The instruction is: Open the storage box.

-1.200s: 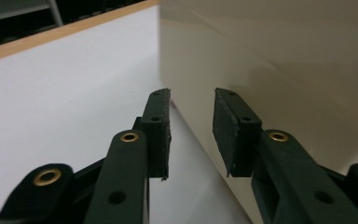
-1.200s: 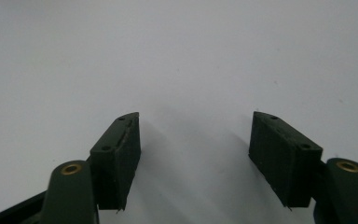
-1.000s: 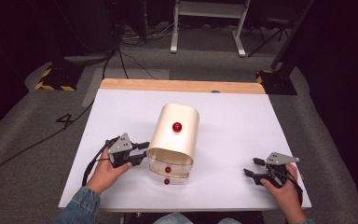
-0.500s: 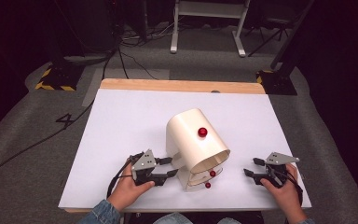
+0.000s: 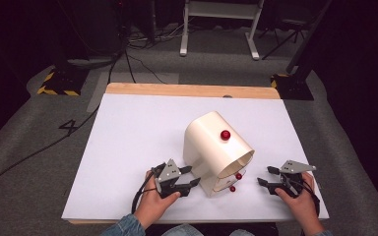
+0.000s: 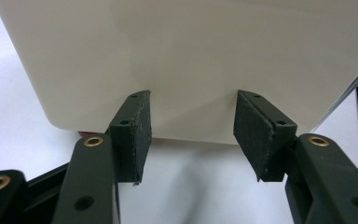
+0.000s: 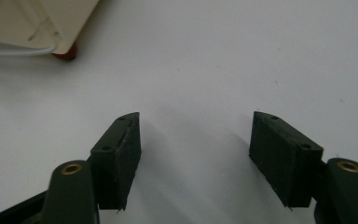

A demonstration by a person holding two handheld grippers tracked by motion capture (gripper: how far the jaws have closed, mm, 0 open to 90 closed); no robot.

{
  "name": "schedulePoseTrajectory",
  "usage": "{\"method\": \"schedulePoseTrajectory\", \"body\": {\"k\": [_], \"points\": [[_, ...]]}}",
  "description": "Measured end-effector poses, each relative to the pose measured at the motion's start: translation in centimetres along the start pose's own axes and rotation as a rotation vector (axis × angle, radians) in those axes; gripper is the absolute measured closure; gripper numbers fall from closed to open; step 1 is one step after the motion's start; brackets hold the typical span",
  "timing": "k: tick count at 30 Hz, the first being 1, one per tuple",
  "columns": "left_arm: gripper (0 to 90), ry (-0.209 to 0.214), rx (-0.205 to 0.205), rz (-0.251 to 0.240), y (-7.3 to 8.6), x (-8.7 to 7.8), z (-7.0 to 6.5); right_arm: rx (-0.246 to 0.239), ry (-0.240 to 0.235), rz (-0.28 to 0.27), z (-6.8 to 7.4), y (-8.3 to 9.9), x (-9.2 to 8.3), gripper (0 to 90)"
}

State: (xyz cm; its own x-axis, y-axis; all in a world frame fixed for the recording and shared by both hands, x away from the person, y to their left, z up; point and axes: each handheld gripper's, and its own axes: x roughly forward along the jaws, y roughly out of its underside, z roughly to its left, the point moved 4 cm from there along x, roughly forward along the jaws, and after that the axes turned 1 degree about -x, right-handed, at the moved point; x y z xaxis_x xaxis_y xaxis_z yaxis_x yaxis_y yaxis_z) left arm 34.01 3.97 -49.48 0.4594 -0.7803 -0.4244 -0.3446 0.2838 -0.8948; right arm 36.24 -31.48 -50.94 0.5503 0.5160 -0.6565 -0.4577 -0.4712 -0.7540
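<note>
High view: one cream, curved-shell box with red knobs (image 5: 215,150) is lying on the white worktop (image 5: 128,137), long axis slanting from back-left toward the right tool (image 5: 267,177); left tool (image 5: 191,176) is sitting nearer, just beside it. Left gripper view: jaws, just opening, are standing apart, box wall (image 6: 182,60) ahead, unpinched. Right gripper view: jaws are gaping, holding nothing.

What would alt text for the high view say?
A cream bread box with red knobs lies tipped on a white table. A person's left gripper sits open against its near side, and the right gripper rests open nearby.
</note>
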Motion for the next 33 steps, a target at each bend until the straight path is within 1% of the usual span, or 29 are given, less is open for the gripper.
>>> {"method": "schedulePoseTrajectory", "body": {"k": [2, 5, 6, 7, 8, 10, 11, 13, 15, 16, 17, 18, 19, 21, 23, 24, 25, 26, 29, 31, 32, 33], "points": [[44.8, -0.013, 0.004, -0.002, -0.3, 0.7, 0.0, -0.002, 0.002, 0.0, 0.0, 0.0, 0.0, 34.3], [44.4, -0.018, 0.007, 0.0, -0.6, 1.1, -0.2, -0.006, 0.013, 0.002, 0.1, 0.0, -0.1, 32.3], [44.4, -0.022, 0.008, 0.0, -0.6, 1.1, -0.2, -0.015, 0.027, -0.001, 0.2, 0.0, -0.1, 31.7], [40.3, -0.03, -0.001, 0.001, -0.6, 0.9, -0.2, -0.044, 0.048, -0.008, 0.5, -0.1, -0.2, 32.3], [39.9, -0.04, -0.005, 0.009, -0.7, 0.6, -0.1, -0.063, 0.058, -0.013, 0.6, -0.1, -0.3, 32.4], [39.0, -0.051, -0.001, 0.031, -0.7, -0.2, 0.1, -0.061, 0.056, -0.006, 0.9, -0.1, -0.4, 32.5], [38.3, -0.061, 0.002, 0.043, -0.7, -0.7, 0.3, -0.045, 0.035, -0.005, 1.1, 0.0, -0.6, 32.7], [37.0, -0.075, 0.016, 0.067, -0.6, -1.7, 0.6, -0.03, 0.004, -0.006, 1.7, 0.0, -1.2, 33.5], [36.4, -0.104, 0.028, 0.087, -0.6, -2.8, 1.0, -0.024, -0.003, -0.007, 1.9, 0.0, -1.4, 33.5], [35.8, -0.119, 0.039, 0.105, -0.6, -3.4, 1.2, -0.004, -0.023, -0.023, 2.3, -0.1, -1.8, 33.6], [35.8, -0.132, 0.045, 0.117, -0.5, -4.1, 1.4, -0.004, -0.023, -0.023, 2.3, -0.1, -1.8, 33.6], [35.3, -0.146, 0.047, 0.118, -0.6, -4.7, 1.7, 0.011, -0.04, -0.038, 2.7, -0.2, -2.2, 33.8], [35.3, -0.154, 0.049, 0.126, -0.5, -5.3, 2.0, 0.011, -0.04, -0.038, 2.7, -0.2, -2.2, 33.8], [35.2, -0.17, 0.044, 0.143, -0.3, -6.4, 2.6, 0.013, -0.058, -0.056, 3.3, -0.4, -2.3, 35.3], [34.5, -0.199, 0.04, 0.152, 0.0, -7.4, 3.4, 0.023, -0.077, -0.077, 4.0, -0.5, -2.4, 37.1], [33.2, -0.21, 0.032, 0.153, 0.2, -7.8, 3.8, 0.027, -0.098, -0.096, 4.7, -0.8, -2.4, 37.9], [33.2, -0.226, 0.03, 0.156, 0.5, -8.2, 4.2, 0.027, -0.098, -0.096, 4.7, -0.8, -2.4, 37.9], [32.7, -0.241, 0.019, 0.156, 0.7, -8.5, 4.5, 0.03, -0.1, -0.101, 5.1, -1.0, -2.4, 38.3], [32.0, -0.258, -0.003, 0.161, 1.4, -9.3, 5.3, 0.035, -0.095, -0.113, 6.2, -1.5, -2.1, 40.3], [31.8, -0.27, -0.012, 0.17, 2.0, -9.6, 5.8, 0.031, -0.106, -0.109, 7.2, -1.8, -1.9, 43.3], [31.7, -0.278, -0.018, 0.174, 2.3, -9.8, 5.9, 0.024, -0.109, -0.117, 7.5, -1.9, -1.8, 45.8], [31.7, -0.287, -0.017, 0.18, 2.5, -9.9, 6.2, 0.024, -0.109, -0.117, 7.5, -1.9, -1.8, 45.8]]}}
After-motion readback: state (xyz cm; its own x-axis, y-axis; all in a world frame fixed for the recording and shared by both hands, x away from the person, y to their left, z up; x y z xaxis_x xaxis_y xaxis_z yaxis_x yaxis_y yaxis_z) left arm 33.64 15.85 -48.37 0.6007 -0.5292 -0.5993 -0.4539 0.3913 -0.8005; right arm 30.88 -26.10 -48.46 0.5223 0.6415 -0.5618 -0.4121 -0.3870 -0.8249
